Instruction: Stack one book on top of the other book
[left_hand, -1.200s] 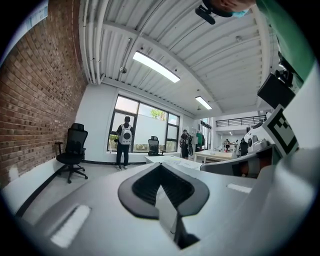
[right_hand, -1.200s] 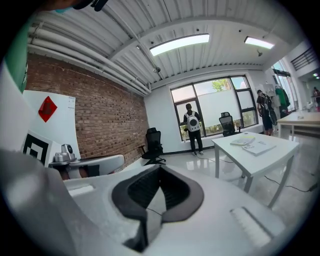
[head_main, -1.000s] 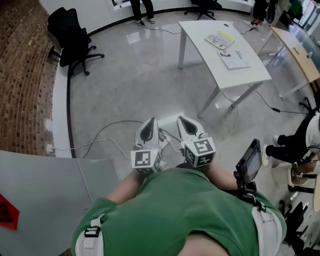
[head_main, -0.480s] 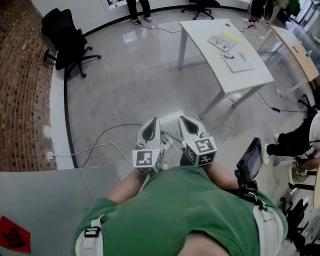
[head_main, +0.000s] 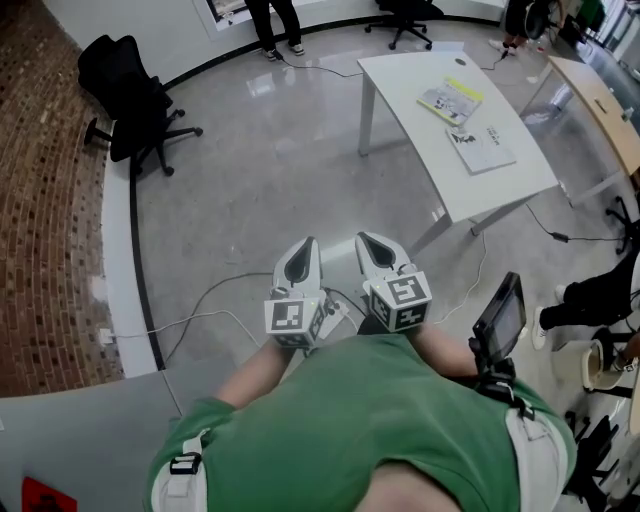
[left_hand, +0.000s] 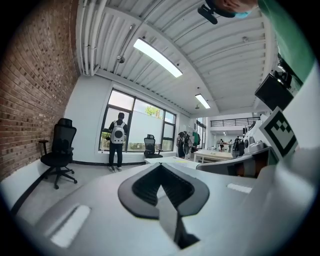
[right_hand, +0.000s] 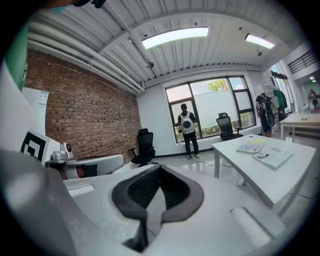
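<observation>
Two books lie apart on a white table far ahead on the right: one with a yellow cover, one white. My left gripper and right gripper are held side by side in front of the person's green shirt, well short of the table. Both are shut with nothing between the jaws.
A grey floor with white cables lies below the grippers. A black office chair stands at the left by a brick wall. A person stands at the window. Another desk is at the far right.
The view has shifted forward over the floor: the white table and books sit slightly nearer and lower in the head view. Both grippers stay shut, side by side.
</observation>
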